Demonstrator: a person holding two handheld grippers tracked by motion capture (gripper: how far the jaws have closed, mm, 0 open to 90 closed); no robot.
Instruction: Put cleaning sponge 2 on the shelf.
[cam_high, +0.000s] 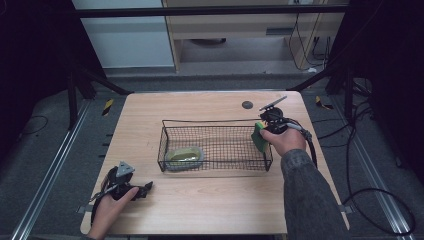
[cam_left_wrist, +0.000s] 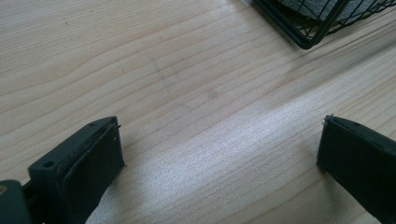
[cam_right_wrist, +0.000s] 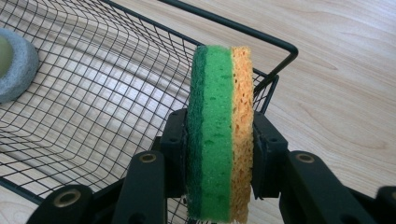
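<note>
The wooden tabletop (cam_high: 210, 205) carries it all, and the black wire basket (cam_high: 215, 122) sits near its middle, long side facing the person. That basket is the landmark here. Inside it, at its near-left corner, lies a grey dish (cam_high: 184, 158) with something pale yellow-green in it; in the right claw's view the same grey dish (cam_right_wrist: 16, 65) sits on the mesh floor at the far left.

Over at the basket's right end, the person's right hand brings the right claw (cam_high: 262, 134) to the rim, and its jaws clamp a sponge (cam_high: 259, 137) from both flat sides. Up close, the sponge (cam_right_wrist: 219, 135) stands on edge between the black pads of the right claw (cam_right_wrist: 218, 154): dark green scouring layer, lighter green middle, orange-yellow layer. It hangs above the basket's corner, just inside the wire rim (cam_right_wrist: 275, 44).

Well to the basket's near-left, the left claw (cam_high: 145, 189) rests low by the tabletop edge, its jaws wide apart over bare wood, gripping nothing. A small dark round mark (cam_high: 247, 105) lies just behind the basket.
</note>
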